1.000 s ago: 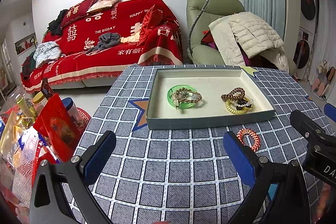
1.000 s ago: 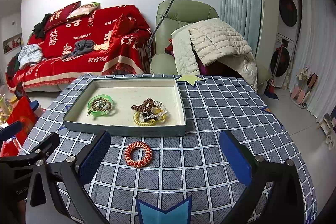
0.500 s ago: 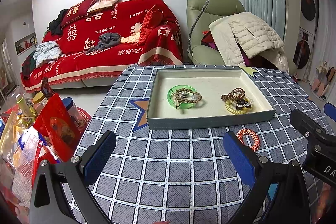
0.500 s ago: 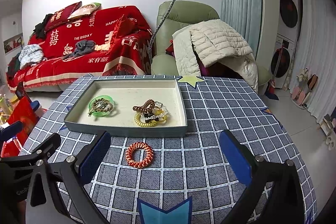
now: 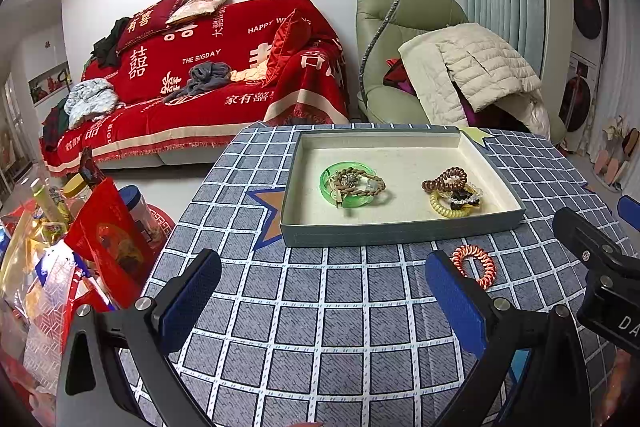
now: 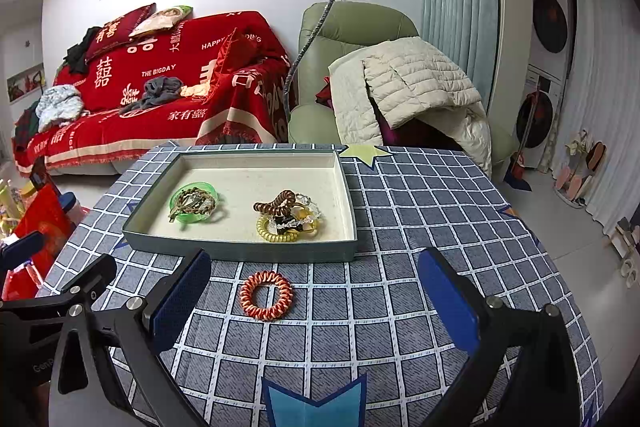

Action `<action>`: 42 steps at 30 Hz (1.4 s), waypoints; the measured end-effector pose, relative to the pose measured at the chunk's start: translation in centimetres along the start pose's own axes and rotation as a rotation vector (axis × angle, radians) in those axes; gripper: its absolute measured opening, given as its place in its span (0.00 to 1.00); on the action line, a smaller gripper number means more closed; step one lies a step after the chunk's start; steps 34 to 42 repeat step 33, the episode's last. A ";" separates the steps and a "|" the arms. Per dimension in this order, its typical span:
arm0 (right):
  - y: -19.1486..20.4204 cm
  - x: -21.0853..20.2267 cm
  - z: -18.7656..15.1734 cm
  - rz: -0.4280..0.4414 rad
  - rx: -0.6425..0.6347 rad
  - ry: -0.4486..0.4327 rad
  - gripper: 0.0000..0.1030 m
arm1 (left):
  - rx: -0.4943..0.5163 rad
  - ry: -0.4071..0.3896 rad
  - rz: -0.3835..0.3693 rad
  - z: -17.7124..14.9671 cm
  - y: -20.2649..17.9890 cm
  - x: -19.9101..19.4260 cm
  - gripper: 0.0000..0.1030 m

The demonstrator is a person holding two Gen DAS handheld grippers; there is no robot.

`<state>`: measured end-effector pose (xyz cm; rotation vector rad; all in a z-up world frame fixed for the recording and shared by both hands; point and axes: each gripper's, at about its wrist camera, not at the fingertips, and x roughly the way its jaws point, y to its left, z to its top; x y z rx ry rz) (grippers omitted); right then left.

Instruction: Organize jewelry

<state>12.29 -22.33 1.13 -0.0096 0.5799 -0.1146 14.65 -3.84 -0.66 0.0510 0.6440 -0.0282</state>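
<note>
An orange spiral hair tie (image 6: 266, 294) lies on the checked tablecloth just in front of the grey tray (image 6: 240, 251); it also shows in the left wrist view (image 5: 475, 264). In the tray (image 5: 400, 227) lie a green bangle with a brown beaded bracelet (image 5: 352, 183) and a pile of brown, yellow and clear coil ties (image 5: 452, 193). My right gripper (image 6: 316, 301) is open and empty, the orange tie between its fingers and ahead. My left gripper (image 5: 322, 301) is open and empty, left of the tie.
The table (image 6: 440, 211) has a grey-blue checked cloth with star patches. Red bags and bottles (image 5: 80, 235) stand off its left edge. A red sofa (image 5: 200, 75) and a green armchair with a white jacket (image 5: 460, 75) are behind.
The right gripper has moved slightly forward toward the tray and orange tie. The left gripper has hardly moved.
</note>
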 end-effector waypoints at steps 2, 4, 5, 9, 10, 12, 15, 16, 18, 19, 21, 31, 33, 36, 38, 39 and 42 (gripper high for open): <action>0.1 -0.1 0.0 0.001 0.001 0.001 1.00 | 0.001 0.001 -0.001 0.0 0.0 0.0 1.00; 0.0 0.0 0.0 0.001 0.002 0.001 1.00 | -0.001 0.001 -0.001 -0.1 0.0 0.1 1.00; 0.0 0.0 0.0 0.000 0.001 0.001 1.00 | -0.001 0.001 -0.001 -0.1 0.0 0.1 1.00; 0.0 0.0 0.0 0.000 0.002 0.001 1.00 | 0.000 0.002 0.000 -0.1 0.0 0.1 1.00; 0.1 -0.1 0.0 0.001 0.003 0.001 1.00 | 0.000 0.002 -0.001 0.0 0.1 0.2 1.00; 0.0 0.0 0.0 0.000 0.001 0.000 1.00 | -0.002 0.003 -0.003 -0.1 0.0 0.1 1.00; 0.0 0.0 0.1 0.002 0.001 0.000 1.00 | 0.000 0.001 -0.001 0.0 0.0 0.1 1.00; 0.1 0.0 0.0 0.003 0.000 0.000 1.00 | -0.001 0.002 -0.001 0.0 0.1 0.2 1.00; 0.0 0.0 0.0 0.002 0.001 0.000 1.00 | -0.001 0.003 -0.002 0.0 0.1 0.2 1.00; 0.0 0.0 0.0 0.002 0.001 0.000 1.00 | -0.001 0.004 -0.001 0.0 0.0 0.1 1.00; 0.0 0.0 0.0 0.003 0.002 0.001 1.00 | 0.000 0.003 0.001 0.0 0.1 0.1 1.00; 0.0 0.0 0.0 0.004 0.000 0.002 1.00 | -0.010 0.001 -0.009 -0.3 0.0 0.2 1.00; 0.0 0.0 0.0 0.005 0.001 0.002 1.00 | -0.010 0.002 -0.016 -0.3 0.0 0.1 1.00; 0.0 0.0 0.0 0.005 0.001 0.002 1.00 | -0.010 0.002 -0.016 -0.3 0.0 0.1 1.00; 0.0 0.0 0.0 0.005 0.001 0.002 1.00 | -0.010 0.002 -0.016 -0.3 0.0 0.1 1.00; 0.0 0.0 0.0 0.005 0.001 0.002 1.00 | -0.010 0.002 -0.016 -0.3 0.0 0.1 1.00; 0.0 0.0 0.0 0.005 0.001 0.002 1.00 | -0.010 0.002 -0.016 -0.3 0.0 0.1 1.00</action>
